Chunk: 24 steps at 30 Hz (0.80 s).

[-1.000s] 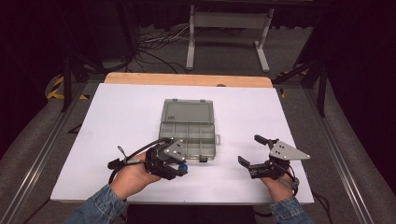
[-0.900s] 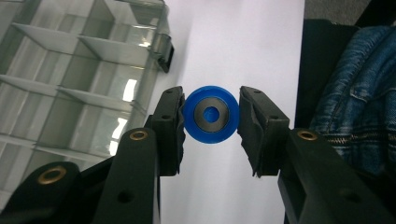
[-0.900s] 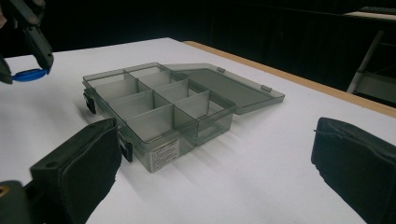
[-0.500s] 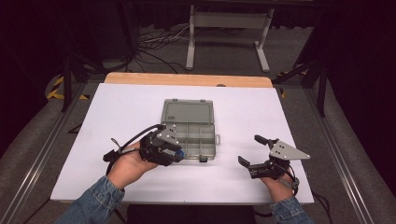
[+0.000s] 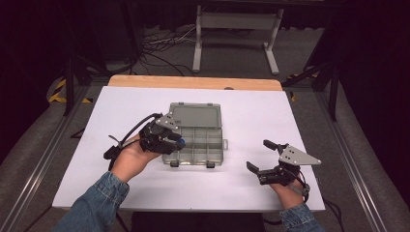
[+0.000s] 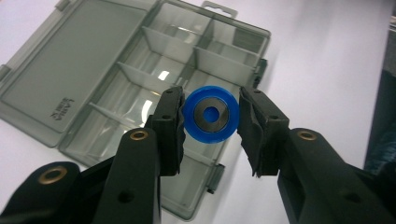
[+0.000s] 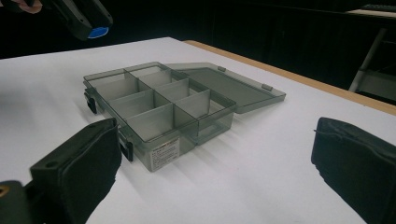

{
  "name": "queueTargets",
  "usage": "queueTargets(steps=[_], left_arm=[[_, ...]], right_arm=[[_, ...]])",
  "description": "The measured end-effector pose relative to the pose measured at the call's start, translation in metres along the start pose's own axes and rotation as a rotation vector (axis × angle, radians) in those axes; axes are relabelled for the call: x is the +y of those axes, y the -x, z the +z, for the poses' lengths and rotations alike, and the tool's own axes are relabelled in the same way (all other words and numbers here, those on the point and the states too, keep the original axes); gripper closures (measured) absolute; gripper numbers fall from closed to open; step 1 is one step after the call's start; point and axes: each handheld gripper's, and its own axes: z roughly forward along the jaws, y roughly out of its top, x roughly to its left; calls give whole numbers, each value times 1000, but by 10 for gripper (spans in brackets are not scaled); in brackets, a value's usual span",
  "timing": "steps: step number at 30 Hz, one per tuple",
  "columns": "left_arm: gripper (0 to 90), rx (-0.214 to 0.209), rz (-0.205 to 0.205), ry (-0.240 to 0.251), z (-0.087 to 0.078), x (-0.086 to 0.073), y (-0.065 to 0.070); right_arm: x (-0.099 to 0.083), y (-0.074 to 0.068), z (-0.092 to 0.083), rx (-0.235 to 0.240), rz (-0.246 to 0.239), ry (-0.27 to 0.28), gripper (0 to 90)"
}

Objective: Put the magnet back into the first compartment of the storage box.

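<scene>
Lettering embossed on the open lid of the organizer box (image 6: pixel 140 88) is too small to read. The left gripper (image 6: pixel 211 116) clamps a blue roller (image 6: pixel 210 114) over the box's 7 o'clock corner, bore facing the camera, axis along the jaws. Right gripper (image 5: pixel 266 159) jaws stand wide at 4 o'clock on the surface (image 5: pixel 300 116).

A recording lab: white table (image 5: pixel 121 121) amid black curtains (image 5: pixel 58 34), floor cables (image 5: pixel 159 46) and rails (image 5: pixel 38 164).

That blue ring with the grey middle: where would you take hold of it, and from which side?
By its outer rim, at two opposite points, as the left tool holds it: one pad on each side of the blue ring. It is a flat round disc with a small centre hole, so the curved edge sits snugly between the pads. Come from above, so it can be lowered into the open compartment box.
</scene>
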Motion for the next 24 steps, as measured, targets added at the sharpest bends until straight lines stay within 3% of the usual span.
queueTargets(steps=[8,12,13,24], left_arm=[[619,34,-42,4,4,0,-13],[619,58,-75,4,8,-1,-23],[619,69,-100,8,10,-2,-28],[619,116,-154,8,16,-5,-43]], right_arm=[[0,0,0,1,1,2,24],[0,1,0,1,1,3,25],[0,1,-1,2,1,2,24],[0,1,-1,1,0,-3,24]])
